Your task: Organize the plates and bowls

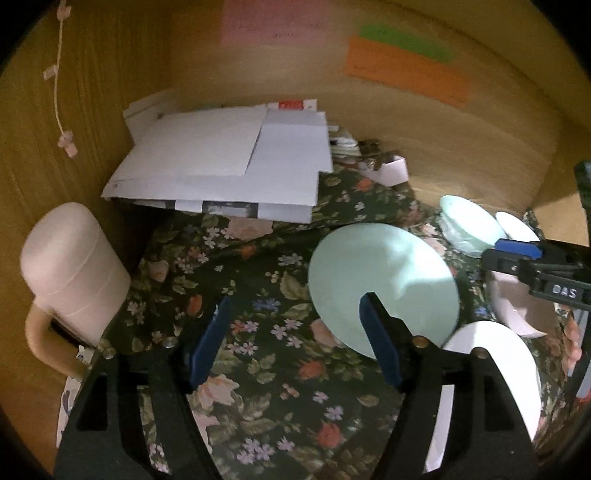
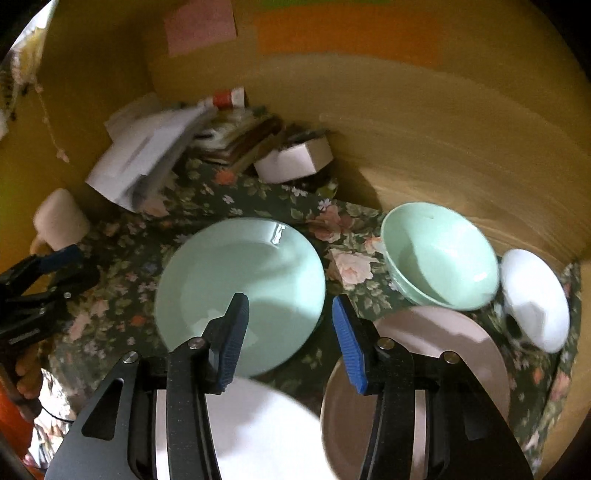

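**One readable mark: "DAS"**

The white letters "DAS" stand on the black body of the right gripper (image 1: 517,254), off to the right of the left fingers. Writing on the pink note (image 1: 275,22) above them is too blurred to read.

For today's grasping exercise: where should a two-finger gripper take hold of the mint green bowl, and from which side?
Grip the mint green bowl at its rim, one finger inside the wall and one outside. It stands upright and open, so the thin rim fits narrow jaws. Probably come from above at the near left, over the floral cloth; the small white bowl crowds its right and the pink plate lies just in front.
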Available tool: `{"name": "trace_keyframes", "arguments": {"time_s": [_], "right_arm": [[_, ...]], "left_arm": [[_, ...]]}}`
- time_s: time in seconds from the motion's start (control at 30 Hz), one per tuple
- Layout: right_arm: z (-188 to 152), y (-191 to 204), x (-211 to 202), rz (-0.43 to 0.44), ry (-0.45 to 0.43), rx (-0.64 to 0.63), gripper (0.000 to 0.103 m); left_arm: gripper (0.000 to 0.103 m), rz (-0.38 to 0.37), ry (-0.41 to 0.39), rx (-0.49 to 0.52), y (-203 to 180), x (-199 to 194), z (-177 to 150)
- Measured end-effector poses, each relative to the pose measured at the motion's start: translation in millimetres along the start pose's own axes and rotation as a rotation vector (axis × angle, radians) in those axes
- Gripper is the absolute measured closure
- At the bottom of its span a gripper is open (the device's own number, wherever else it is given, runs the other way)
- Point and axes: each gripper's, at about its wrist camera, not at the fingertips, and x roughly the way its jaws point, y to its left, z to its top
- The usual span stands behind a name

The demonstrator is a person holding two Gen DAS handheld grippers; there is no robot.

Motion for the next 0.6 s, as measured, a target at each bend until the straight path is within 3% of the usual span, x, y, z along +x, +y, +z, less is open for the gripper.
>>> {"name": "trace_keyframes", "arguments": {"time_s": [0.33,0.6], "right_arm": [[21,-9,66,-0.033,0.178,-0.049,0.06],[27,-10,94,-0.049,0.291,-0.07,0.077]], "left_arm": [[0.027,-0.037,0.11,-0.001,7,48,-4],[0.027,-0.073,0.153,0.002,8,69,-4]]}}
